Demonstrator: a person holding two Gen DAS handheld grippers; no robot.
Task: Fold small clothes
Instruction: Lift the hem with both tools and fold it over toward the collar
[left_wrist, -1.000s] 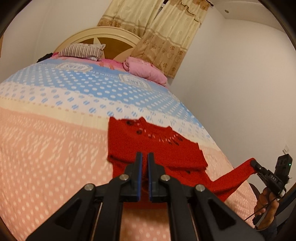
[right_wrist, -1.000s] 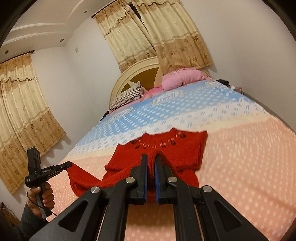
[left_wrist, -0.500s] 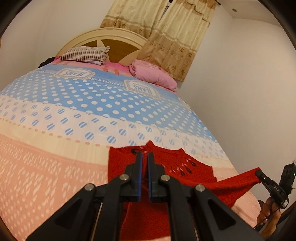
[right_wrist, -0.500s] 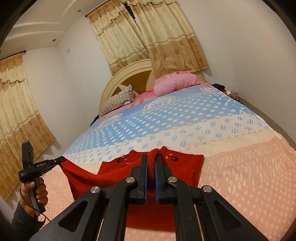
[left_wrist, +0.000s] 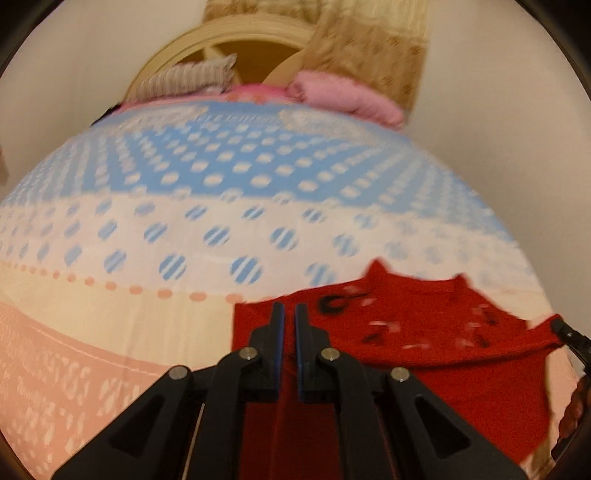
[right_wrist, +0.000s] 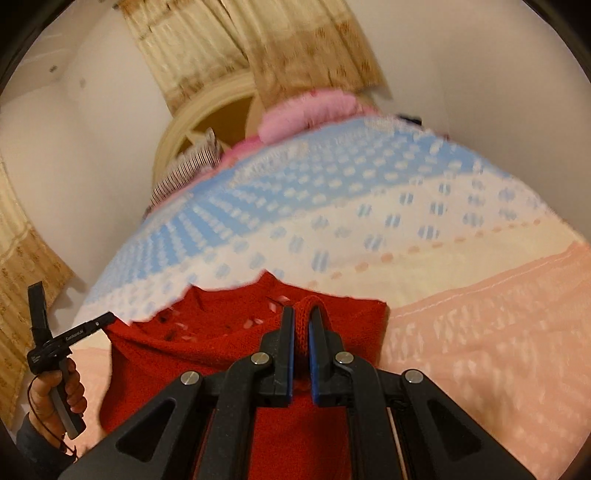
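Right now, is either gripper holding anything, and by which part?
Both hold the red sweater. The right gripper pinches a knit edge fold; the left gripper grips the opposite edge, which edge cannot be told.

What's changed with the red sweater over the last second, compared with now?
Both grippers, left gripper and right gripper, stayed shut on the red sweater's near edge and carried it up over the body toward the neckline, away from the bed's foot. The bedspread and pillows stayed put.

Red knit sweater (right_wrist: 229, 354) held half-folded over bedspread (right_wrist: 480, 332).
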